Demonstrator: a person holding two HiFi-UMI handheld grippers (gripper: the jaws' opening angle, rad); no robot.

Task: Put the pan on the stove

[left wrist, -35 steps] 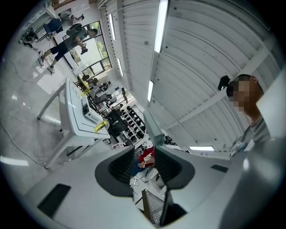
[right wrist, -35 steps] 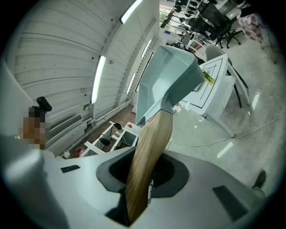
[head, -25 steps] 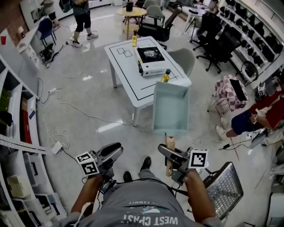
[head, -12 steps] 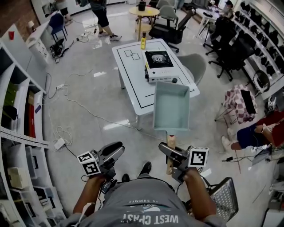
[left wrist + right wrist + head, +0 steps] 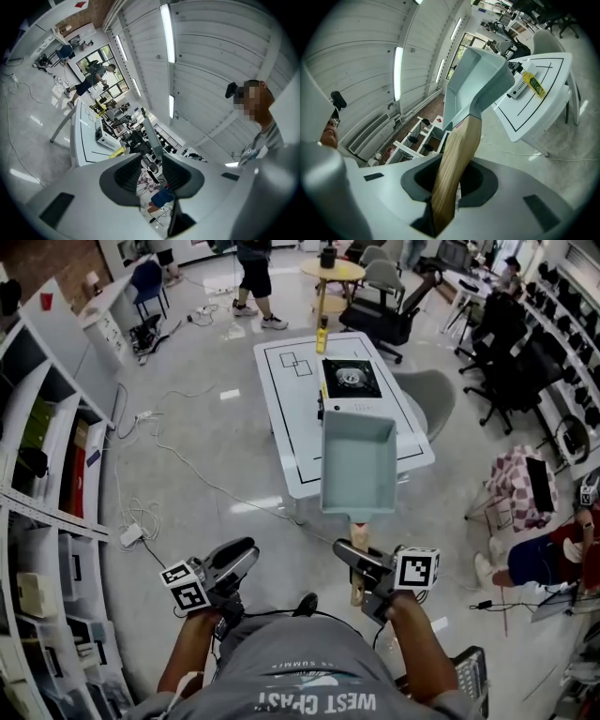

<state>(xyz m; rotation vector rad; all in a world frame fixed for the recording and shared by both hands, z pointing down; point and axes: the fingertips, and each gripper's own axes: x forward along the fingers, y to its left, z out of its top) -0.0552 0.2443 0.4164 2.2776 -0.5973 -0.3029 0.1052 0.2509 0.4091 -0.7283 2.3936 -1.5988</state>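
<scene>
- The pan (image 5: 357,463) is hanging in the air before the desk (image 5: 291,418), short of the stove (image 5: 351,381).
- The right hand-held gripper (image 5: 354,561) is pinching its wooden handle (image 5: 360,542); the left hand-held gripper (image 5: 236,557) is riding spread (empty).
- The desk is looming nearer than a second ago, so the carry is closing in.

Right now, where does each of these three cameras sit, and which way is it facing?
Head view: on the person's head, facing steeply down at the table and stove; shows forearms, shirt, left gripper, right gripper.
Left gripper view: on the left gripper, looking along its open, empty jaws; the person's shoulder at the edge.
Right gripper view: on the right gripper, looking along the clamped pan handle; the person's head at the edge.
Shared: all show the table.
</scene>
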